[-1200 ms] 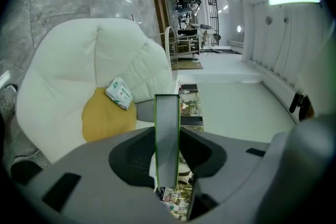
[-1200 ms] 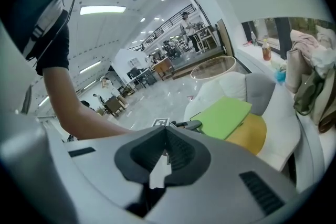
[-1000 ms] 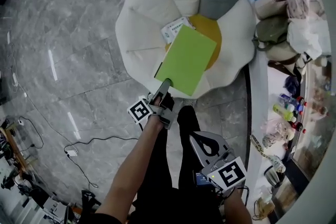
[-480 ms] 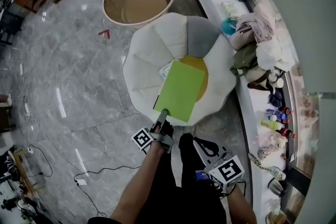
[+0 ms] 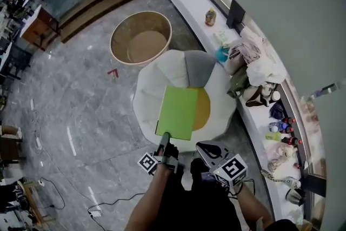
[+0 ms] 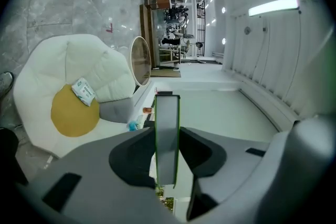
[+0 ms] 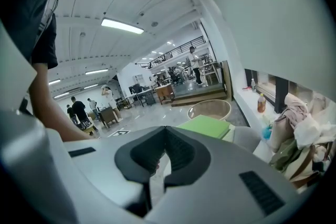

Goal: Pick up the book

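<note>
A bright green book (image 5: 177, 112) hangs flat in the air above the white petal-shaped cushion seat (image 5: 153, 89). My left gripper (image 5: 164, 140) is shut on the book's near edge. In the left gripper view the book (image 6: 167, 128) stands edge-on between the two jaws of the left gripper (image 6: 167, 165), which press on both covers. My right gripper (image 5: 209, 150) is beside my body at the lower right, apart from the book. In the right gripper view its jaws (image 7: 164, 157) are shut with nothing between them, and the book (image 7: 206, 126) shows beyond them.
The seat has a yellow centre (image 5: 203, 108), a grey petal (image 5: 198, 68), and a small white packet (image 6: 83, 91) lies on it. A round beige tub (image 5: 140, 44) stands behind. A ledge (image 5: 254, 76) with bags and bottles runs along the right. A cable (image 5: 105, 206) lies on the floor.
The left gripper has lifted the book well clear of the seat. The right gripper has risen too. The head view now looks from higher up and takes in more of the room.
</note>
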{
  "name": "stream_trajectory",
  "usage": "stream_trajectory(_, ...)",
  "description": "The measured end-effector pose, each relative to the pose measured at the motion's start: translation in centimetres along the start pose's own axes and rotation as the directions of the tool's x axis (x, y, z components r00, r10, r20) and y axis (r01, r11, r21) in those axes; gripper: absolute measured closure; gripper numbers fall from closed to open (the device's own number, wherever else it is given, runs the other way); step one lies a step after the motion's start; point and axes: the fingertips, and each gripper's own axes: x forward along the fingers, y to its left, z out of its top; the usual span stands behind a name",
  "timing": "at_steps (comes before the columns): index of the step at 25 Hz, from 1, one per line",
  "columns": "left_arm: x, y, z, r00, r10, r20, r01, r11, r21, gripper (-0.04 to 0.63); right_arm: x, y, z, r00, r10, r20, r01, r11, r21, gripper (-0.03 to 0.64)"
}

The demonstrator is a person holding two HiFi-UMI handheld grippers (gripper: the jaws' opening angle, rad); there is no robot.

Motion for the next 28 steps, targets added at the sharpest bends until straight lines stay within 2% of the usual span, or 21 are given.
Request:
stream_trajectory(5, -1.3, -2.4, -1.3, 0.999, -0.036, 0.028, 0.036, 0.999, 0.006, 0.451, -0.7, 1.1, 2.1, 0.998, 0.047, 0.030, -0.046, 0.998, -0.052, 0.601)
stream_trajectory(9, -2.7, -3.0, -2.1, 0.998, -0.055, 0.008, 0.055, 0.997, 0.049, 0.454, -1.3, 2.4, 2.7, 0.997, 0.065, 0.041, -0.062, 0.995, -0.075, 0.601)
stream_trajectory(15, -3.0, -3.3, -3.1, 0.996, -0.092, 0.016, 0.091, 0.994, 0.063, 0.456, -2.8, 1.6, 2.0, 0.997, 0.062, 0.045, -0.060, 0.997, -0.043, 0.601)
stream_trajectory(19, -3.4, -4.5, -4.2, 0.994, -0.112, 0.014, 0.111, 0.993, 0.047, 0.456, -4.0, 0.9, 1.9, 0.997, 0.048, 0.056, -0.048, 0.999, -0.011, 0.601)
stream_trajectory(28, -7.8, -6.2, -4.8, 0.988, -0.155, -0.006, 0.155, 0.987, 0.039, 0.456, -6.4, 2.9, 1.1, 0.993, -0.014, 0.118, 0.011, 1.000, 0.025, 0.601)
